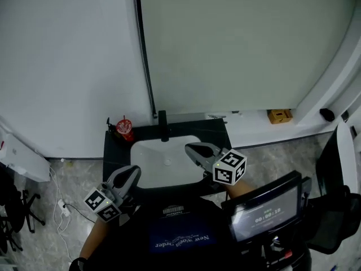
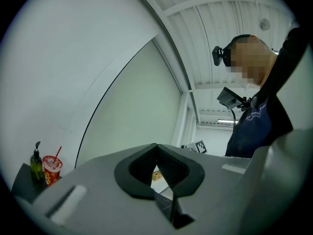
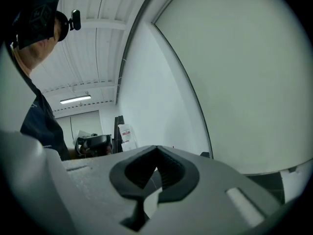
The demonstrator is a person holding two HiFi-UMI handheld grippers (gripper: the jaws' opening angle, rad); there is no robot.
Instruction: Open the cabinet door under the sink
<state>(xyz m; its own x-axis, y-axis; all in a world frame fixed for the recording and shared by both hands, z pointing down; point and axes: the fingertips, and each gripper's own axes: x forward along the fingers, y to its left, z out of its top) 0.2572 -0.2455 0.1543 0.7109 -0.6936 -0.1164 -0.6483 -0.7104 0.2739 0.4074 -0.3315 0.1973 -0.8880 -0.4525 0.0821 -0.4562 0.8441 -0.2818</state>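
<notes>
From the head view I look down on a black sink counter (image 1: 113,145) with a white basin (image 1: 163,157) and a black faucet (image 1: 163,126). The cabinet door under it is hidden below the counter and my body. My left gripper (image 1: 134,171) hovers over the counter's front left corner, shut and empty. My right gripper (image 1: 190,147) hangs over the basin's right side, also shut with nothing in it. In the left gripper view the jaw tips (image 2: 156,145) meet; in the right gripper view the tips (image 3: 156,147) meet too.
A red cup with a straw (image 1: 124,128) and a dark soap bottle (image 1: 109,125) stand at the counter's back left. A brown box (image 1: 279,116) lies on the floor at right. A screen (image 1: 265,210) sits at my right, a white unit (image 1: 22,162) at far left.
</notes>
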